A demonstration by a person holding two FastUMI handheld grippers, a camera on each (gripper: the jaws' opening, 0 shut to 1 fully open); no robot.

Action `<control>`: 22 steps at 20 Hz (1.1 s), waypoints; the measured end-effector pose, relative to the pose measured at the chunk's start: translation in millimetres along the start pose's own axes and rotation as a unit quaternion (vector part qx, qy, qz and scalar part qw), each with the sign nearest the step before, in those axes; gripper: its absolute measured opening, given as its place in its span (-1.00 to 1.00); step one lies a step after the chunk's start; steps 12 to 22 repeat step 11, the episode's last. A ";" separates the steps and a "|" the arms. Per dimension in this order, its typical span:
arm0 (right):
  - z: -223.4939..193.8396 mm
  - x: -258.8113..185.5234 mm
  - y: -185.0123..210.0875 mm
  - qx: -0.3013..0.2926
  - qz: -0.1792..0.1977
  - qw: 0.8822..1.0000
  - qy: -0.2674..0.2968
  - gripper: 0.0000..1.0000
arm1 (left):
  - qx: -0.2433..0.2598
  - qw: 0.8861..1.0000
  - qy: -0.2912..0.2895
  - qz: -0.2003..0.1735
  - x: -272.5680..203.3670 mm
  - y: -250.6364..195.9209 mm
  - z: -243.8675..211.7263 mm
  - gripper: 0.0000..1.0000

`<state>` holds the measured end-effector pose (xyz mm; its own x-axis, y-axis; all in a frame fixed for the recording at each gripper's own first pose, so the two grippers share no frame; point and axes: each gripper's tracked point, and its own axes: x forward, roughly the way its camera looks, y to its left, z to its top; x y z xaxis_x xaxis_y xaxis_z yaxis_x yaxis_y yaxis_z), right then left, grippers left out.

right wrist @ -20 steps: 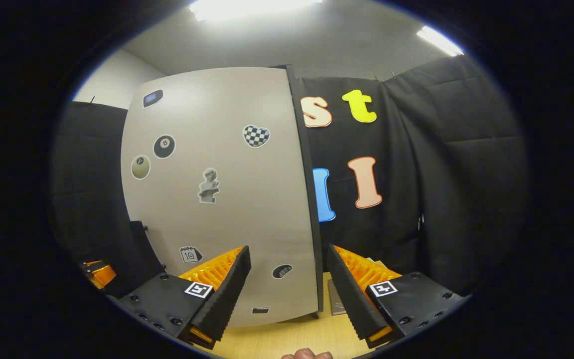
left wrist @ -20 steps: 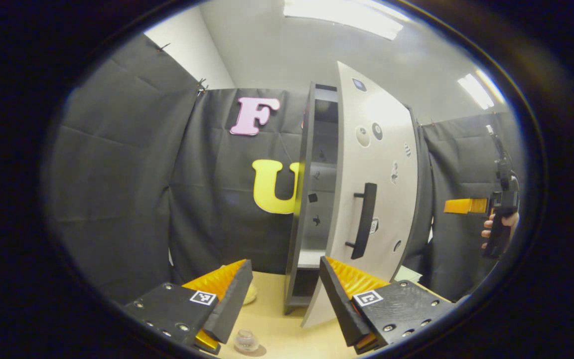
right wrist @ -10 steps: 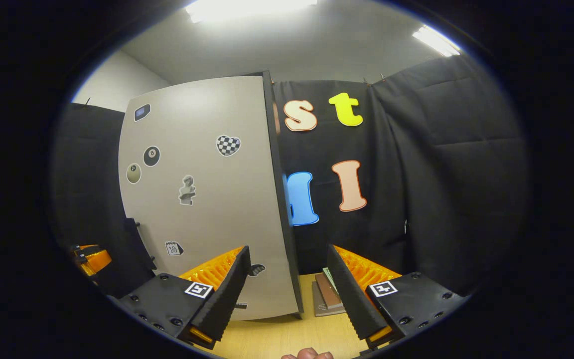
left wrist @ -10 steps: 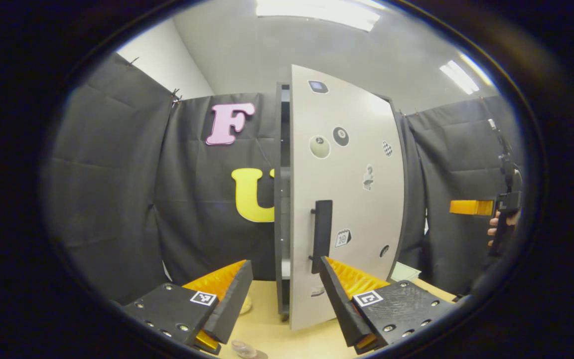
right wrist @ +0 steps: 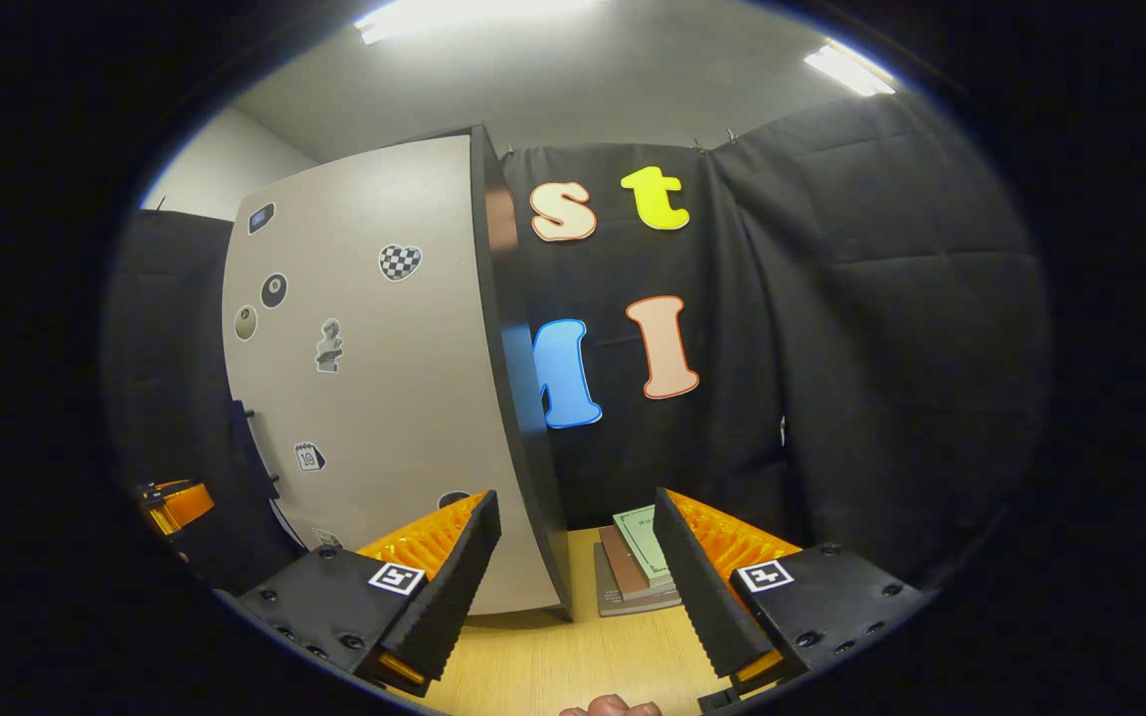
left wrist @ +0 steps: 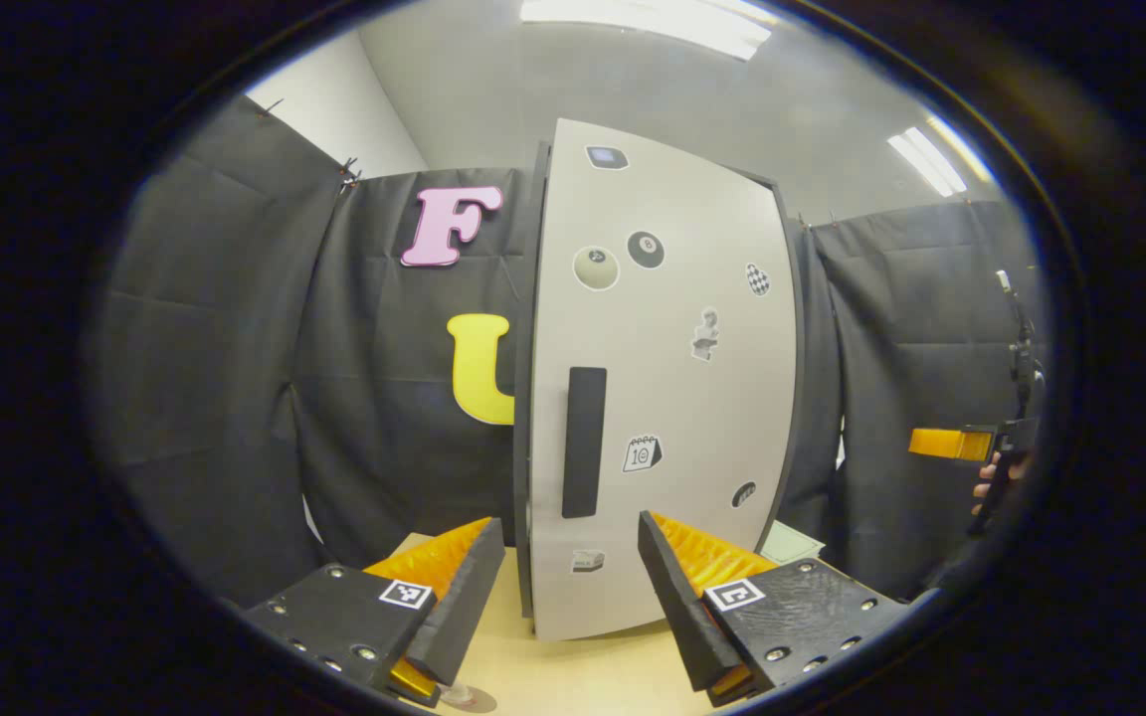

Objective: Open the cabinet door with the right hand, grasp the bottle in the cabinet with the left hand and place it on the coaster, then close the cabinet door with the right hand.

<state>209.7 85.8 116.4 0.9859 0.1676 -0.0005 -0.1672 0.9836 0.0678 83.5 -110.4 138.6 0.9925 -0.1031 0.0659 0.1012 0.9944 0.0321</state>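
The tall cabinet's pale door, dotted with stickers, stands shut with its black handle facing me in the left gripper view. My left gripper is open and empty a little in front of it. Under its left finger, a small clear glass bottle peeks in on the table at the view's bottom edge; any coaster under it is too cut off to tell. In the right gripper view the door is seen at an angle, to the left of my open, empty right gripper. That right gripper also shows far right in the left gripper view.
A few flat books lie on the light wooden table right of the cabinet's dark side. A hand holds the right gripper. The left gripper's orange finger shows at the far left. Black cloth walls surround the table.
The cabinet door has swung from ajar to fully shut. The right gripper has drawn back to the right of the cabinet. The bottle has slid lower in the left gripper view.
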 end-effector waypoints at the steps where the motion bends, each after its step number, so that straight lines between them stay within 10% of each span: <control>1: -0.2 1.9 1.5 0.003 0.006 1.000 -0.002 0.96 | -0.003 1.000 -0.003 -0.009 0.0 -5.1 -2.1 0.62; 11: -19.6 18.6 8.3 -0.038 0.070 0.997 0.003 0.96 | -0.008 0.998 -0.028 0.063 -15.2 -20.7 -14.7 0.62; 22: -19.6 18.6 8.3 -0.038 0.070 0.997 0.003 0.96 | -0.008 0.998 -0.028 0.063 -15.2 -20.7 -14.7 0.62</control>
